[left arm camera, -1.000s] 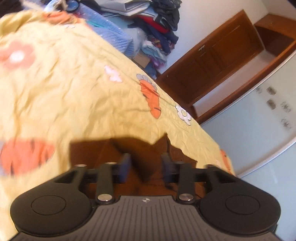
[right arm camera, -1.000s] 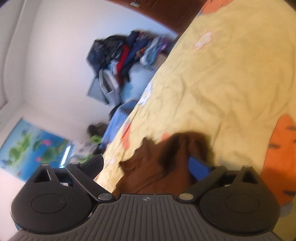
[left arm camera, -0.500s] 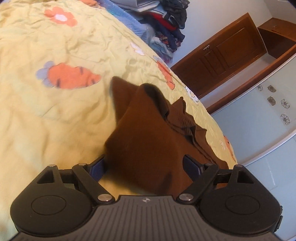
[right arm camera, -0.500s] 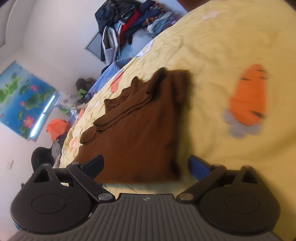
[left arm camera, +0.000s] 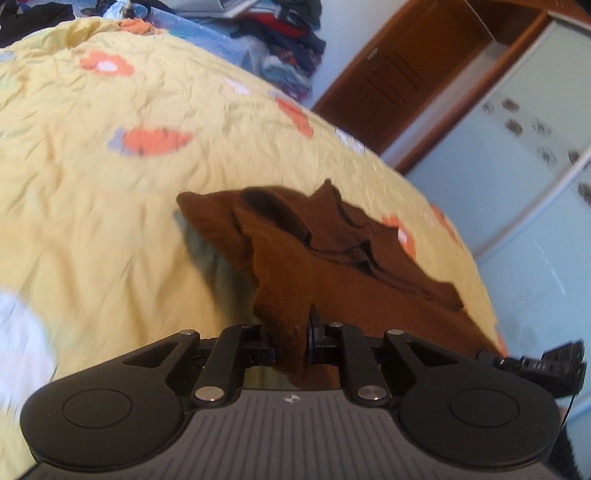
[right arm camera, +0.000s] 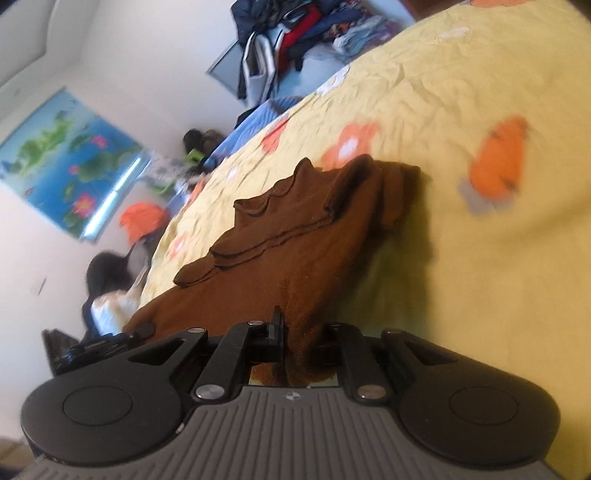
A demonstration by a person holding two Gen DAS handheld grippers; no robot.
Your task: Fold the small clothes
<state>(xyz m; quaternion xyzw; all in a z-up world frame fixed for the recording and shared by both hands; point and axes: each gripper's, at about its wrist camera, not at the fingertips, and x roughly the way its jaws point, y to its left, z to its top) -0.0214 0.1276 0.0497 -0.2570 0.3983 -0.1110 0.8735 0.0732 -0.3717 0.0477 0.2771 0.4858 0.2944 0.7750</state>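
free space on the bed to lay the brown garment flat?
Both tongs, left and right, are closing on the small brown knit garment. Bare yellow floral quilt lies left of it in the left view, up to the orange carrot print. Crowded: the heaped clothes pile beyond the far edge.

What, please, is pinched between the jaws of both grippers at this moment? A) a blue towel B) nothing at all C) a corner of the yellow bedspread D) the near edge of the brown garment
D: in each wrist view the jaws are closing with brown cloth bunched between them, the left gripper and the right gripper both on the near edge of the brown garment, which lies on the yellow bedspread.
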